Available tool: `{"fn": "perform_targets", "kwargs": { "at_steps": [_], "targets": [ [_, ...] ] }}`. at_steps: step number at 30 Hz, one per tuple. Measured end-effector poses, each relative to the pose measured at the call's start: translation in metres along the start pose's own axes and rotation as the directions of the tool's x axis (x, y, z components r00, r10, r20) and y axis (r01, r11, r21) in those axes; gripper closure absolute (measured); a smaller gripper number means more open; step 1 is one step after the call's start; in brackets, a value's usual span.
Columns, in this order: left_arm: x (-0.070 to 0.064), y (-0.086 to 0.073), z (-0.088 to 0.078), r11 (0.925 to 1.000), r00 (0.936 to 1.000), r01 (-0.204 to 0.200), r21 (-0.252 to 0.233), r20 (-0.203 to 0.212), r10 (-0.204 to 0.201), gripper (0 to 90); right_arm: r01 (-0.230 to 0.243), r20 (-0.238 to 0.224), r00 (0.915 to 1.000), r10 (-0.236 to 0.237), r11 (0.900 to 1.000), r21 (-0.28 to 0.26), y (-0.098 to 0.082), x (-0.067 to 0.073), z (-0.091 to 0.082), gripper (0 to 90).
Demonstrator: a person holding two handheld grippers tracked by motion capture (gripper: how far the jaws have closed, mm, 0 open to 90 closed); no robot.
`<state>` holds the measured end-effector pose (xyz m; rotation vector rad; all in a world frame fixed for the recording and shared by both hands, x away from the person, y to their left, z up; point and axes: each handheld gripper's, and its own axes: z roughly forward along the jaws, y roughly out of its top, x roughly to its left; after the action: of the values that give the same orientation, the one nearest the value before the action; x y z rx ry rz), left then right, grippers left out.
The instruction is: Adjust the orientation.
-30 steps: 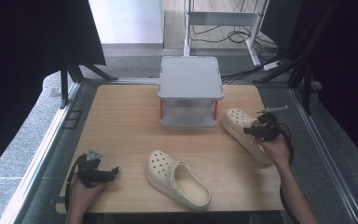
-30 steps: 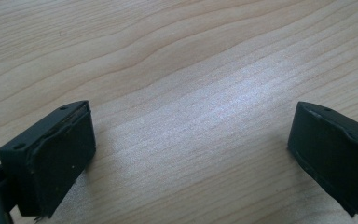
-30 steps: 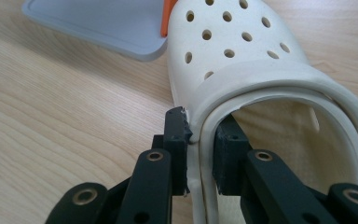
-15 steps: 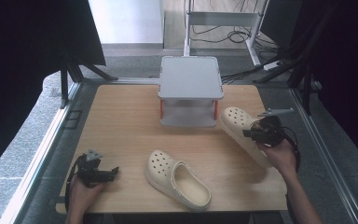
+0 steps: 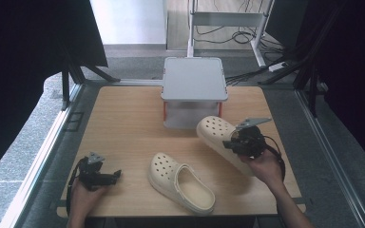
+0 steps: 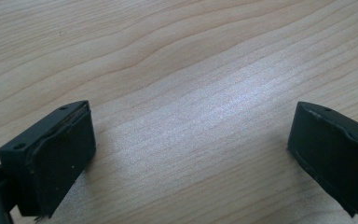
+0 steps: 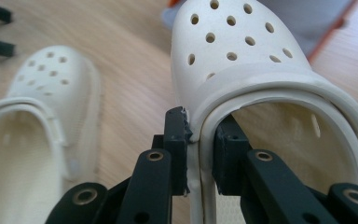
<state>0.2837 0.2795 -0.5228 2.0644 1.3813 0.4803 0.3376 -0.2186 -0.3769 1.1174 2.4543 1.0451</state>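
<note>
Near the grey stand (image 5: 194, 85), right gripper (image 7: 200, 140) clamps an unbranded clog's (image 7: 242, 60) rim; left gripper (image 6: 191, 154) gapes wide.

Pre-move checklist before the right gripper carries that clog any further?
1. Right gripper grip: jaws shut on the held clog side wall, one inside, one outside: ok.
2. Held clog off the table: cannot tell.
3. Grey stand top free: ok.
4. Second clog apart from the held one: ok.
5. Left gripper open, over bare wood: ok.
</note>
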Motion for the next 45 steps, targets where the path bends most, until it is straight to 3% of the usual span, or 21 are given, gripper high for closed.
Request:
{"fn": "perform_targets", "kwargs": {
  "at_steps": [1,5,10,18,28,34,36,40,44,45],
  "targets": [
    [0.000,0.000,0.000,1.0000,1.0000,0.000,0.001,0.001,0.000,0.5,0.019,-0.022,0.9996,-0.019,1.000,0.000,0.003,0.012,0.007,77.8],
    [0.000,0.000,0.000,1.0000,1.0000,0.000,0.001,0.001,0.000,0.5,0.045,-0.054,0.9975,-0.045,0.999,0.006,0.008,0.030,0.022,77.7],
    [0.000,0.000,0.000,1.0000,1.0000,0.000,0.002,0.001,0.000,0.5,0.067,-0.065,0.9958,-0.065,0.997,0.026,0.010,0.051,0.045,77.7],
    [0.000,0.000,0.000,1.0000,1.0000,0.003,0.000,0.000,-0.003,0.5,0.087,-0.074,0.9939,-0.082,0.994,0.069,0.005,0.072,0.074,77.7],
    [0.000,0.000,0.000,1.0000,1.0000,0.003,0.001,0.001,-0.003,0.5,0.058,-0.133,0.9901,-0.046,0.994,0.093,-0.001,0.079,0.085,77.6],
    [0.000,0.000,0.000,1.0000,1.0000,0.002,0.001,0.000,-0.002,0.6,0.029,-0.164,0.9864,-0.012,0.995,0.100,-0.005,0.073,0.088,73.9],
    [0.000,0.000,0.000,1.0000,1.0000,0.003,0.002,0.001,-0.003,0.6,0.027,-0.183,0.9831,-0.012,0.996,0.082,-0.004,0.069,0.084,65.9],
    [0.000,0.000,0.000,1.0000,1.0000,0.003,0.002,0.001,-0.003,0.6,0.080,-0.181,0.9812,-0.068,0.995,0.056,-0.003,0.064,0.072,55.8],
    [0.000,0.000,0.000,1.0000,1.0000,0.003,0.002,0.001,-0.003,0.6,0.083,-0.196,0.9779,-0.073,0.996,0.045,-0.004,0.058,0.060,45.0],
    [0.000,0.000,0.000,1.0000,1.0000,0.003,0.001,0.001,-0.003,0.5,0.088,-0.216,0.9736,-0.074,0.995,0.055,-0.005,0.056,0.057,40.4]
  ]
}}
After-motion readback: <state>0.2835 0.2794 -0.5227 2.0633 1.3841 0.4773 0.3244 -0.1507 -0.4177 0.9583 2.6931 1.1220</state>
